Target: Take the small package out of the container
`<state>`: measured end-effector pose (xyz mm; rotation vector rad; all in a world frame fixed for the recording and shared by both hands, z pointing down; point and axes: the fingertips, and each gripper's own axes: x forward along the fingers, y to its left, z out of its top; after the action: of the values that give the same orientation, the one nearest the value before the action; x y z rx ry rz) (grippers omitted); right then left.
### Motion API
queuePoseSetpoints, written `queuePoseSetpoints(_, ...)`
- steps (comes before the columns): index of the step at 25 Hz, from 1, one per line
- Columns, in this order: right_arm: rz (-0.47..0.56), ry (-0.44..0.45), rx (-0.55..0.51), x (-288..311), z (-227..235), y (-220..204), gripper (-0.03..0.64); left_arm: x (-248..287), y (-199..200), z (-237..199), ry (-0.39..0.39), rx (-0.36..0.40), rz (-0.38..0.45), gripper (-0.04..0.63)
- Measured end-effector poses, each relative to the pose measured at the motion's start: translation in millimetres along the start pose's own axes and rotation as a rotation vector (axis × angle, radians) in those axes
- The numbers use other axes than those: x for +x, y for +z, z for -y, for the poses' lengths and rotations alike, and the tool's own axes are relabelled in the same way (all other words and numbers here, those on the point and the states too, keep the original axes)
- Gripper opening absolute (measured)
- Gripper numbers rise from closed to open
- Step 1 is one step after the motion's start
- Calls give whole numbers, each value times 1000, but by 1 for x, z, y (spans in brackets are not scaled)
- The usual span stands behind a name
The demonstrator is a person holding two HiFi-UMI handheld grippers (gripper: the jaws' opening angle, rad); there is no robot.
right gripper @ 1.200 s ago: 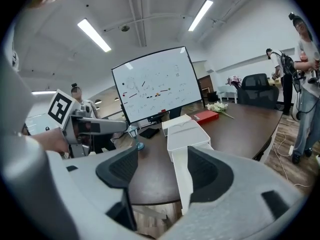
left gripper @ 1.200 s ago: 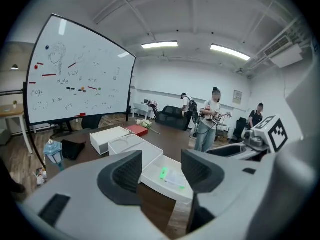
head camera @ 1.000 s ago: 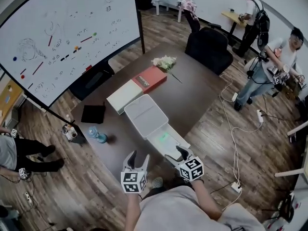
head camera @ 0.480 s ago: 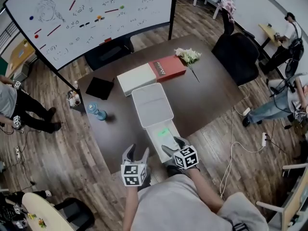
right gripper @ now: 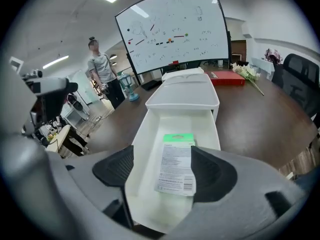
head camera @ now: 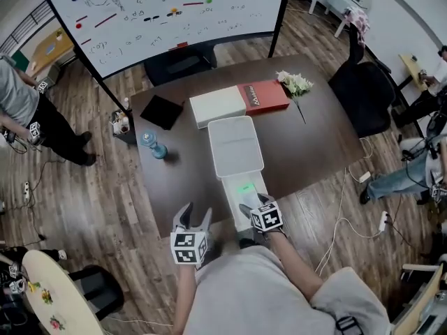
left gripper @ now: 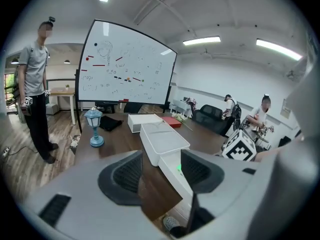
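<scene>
Over container [right gripper: 142, 144], R gripper [right gripper: 164, 173] jaws just opened wide; pkg [right gripper: 176, 161] between.

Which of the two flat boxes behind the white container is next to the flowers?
The red box; the white box lies farther from the flowers.

1 pkg [right gripper: 176, 164], 1 container [right gripper: 142, 139], 1 whiteboard [head camera: 160, 12].

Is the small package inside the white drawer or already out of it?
Inside. The small package lies flat on the floor of the pulled-out white drawer, label up.
</scene>
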<state>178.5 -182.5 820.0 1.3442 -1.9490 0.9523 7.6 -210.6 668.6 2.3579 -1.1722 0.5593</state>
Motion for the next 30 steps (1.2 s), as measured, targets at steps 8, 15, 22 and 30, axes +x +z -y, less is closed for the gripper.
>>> queuePoseSetpoints(8, -112, -91, 12, 29, 15, -13, 364, -21, -3, -30, 46, -56, 49, 201)
queuePoseSetpoints(15, -220, -192, -2, 49, 29, -21, 371, -21, 0, -27, -3, -89, 109, 194)
queuePoseSetpoints(22, -264, -225, 43, 61, 32, -23, 357, -21, -7, -20, -21, -89, 101, 193)
queuePoseSetpoints(30, -255, -192, 70, 61, 26, -32, 350, -35, -12, -25, 11, -82, 102, 189)
